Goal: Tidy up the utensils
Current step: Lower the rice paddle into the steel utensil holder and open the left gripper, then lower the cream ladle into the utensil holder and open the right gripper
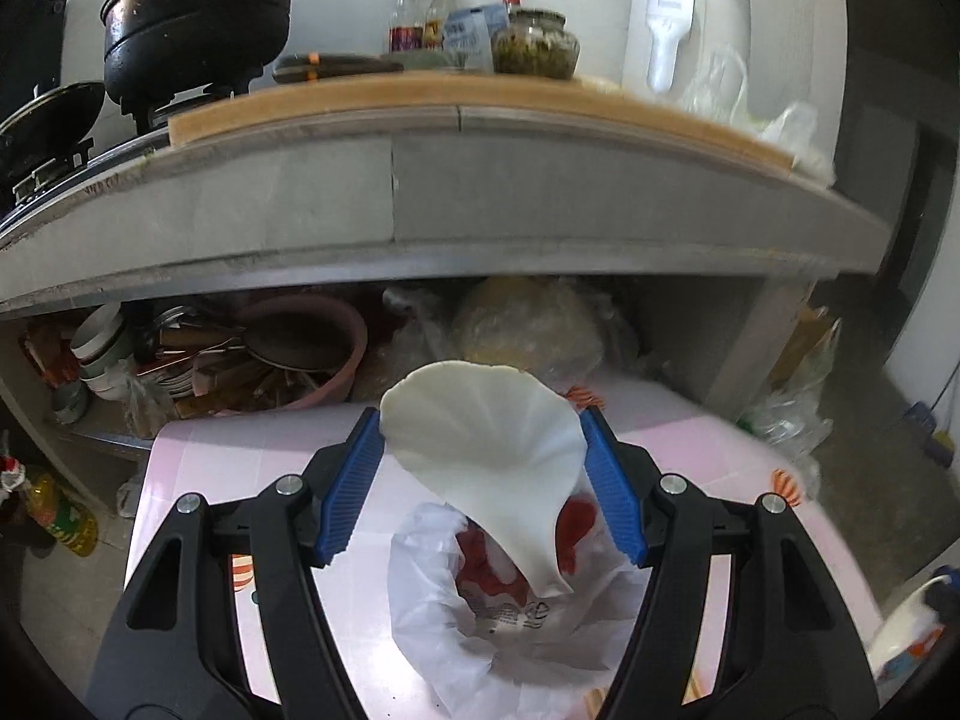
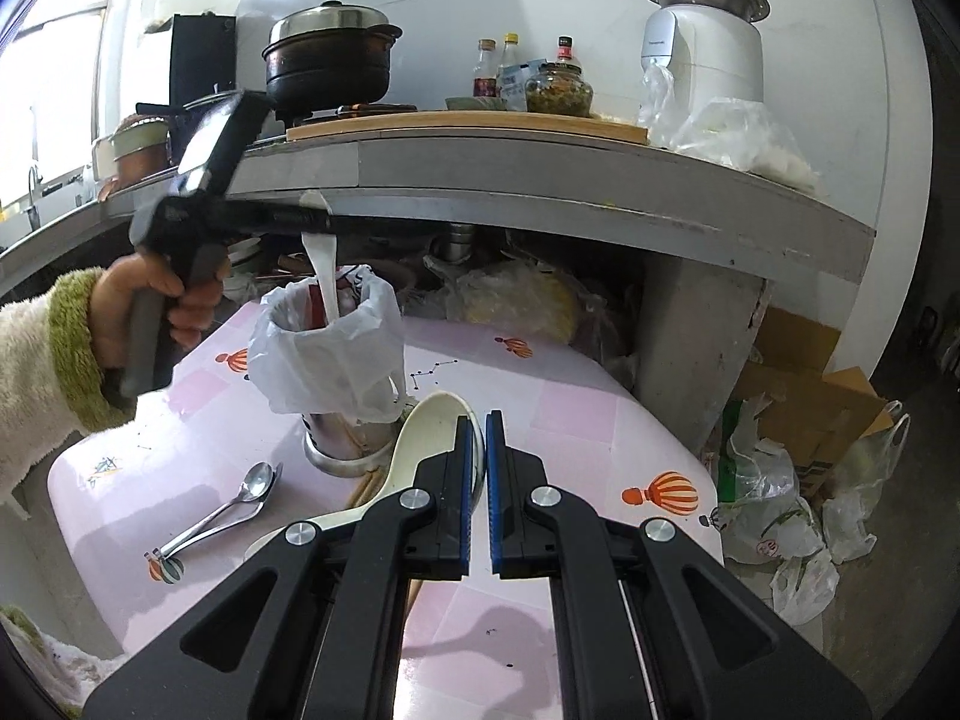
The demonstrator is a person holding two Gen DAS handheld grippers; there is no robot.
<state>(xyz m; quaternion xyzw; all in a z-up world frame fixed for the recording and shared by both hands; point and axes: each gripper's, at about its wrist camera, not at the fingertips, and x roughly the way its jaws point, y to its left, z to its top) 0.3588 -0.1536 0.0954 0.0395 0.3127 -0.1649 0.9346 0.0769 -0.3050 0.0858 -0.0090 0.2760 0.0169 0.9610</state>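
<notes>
Right now, on the pink tiled surface (image 2: 576,420) stands a round metal cup lined with a white plastic bag (image 2: 336,354), and the left gripper (image 1: 483,456) hangs straight above it, clenched on a white plastic rice scoop (image 1: 498,456) whose long handle points down into the bag. So the scoop only needs to go down. The right gripper (image 2: 478,480) is nearly closed and holds nothing, just above a big white ceramic soup spoon (image 2: 420,444) lying beside the cup.
</notes>
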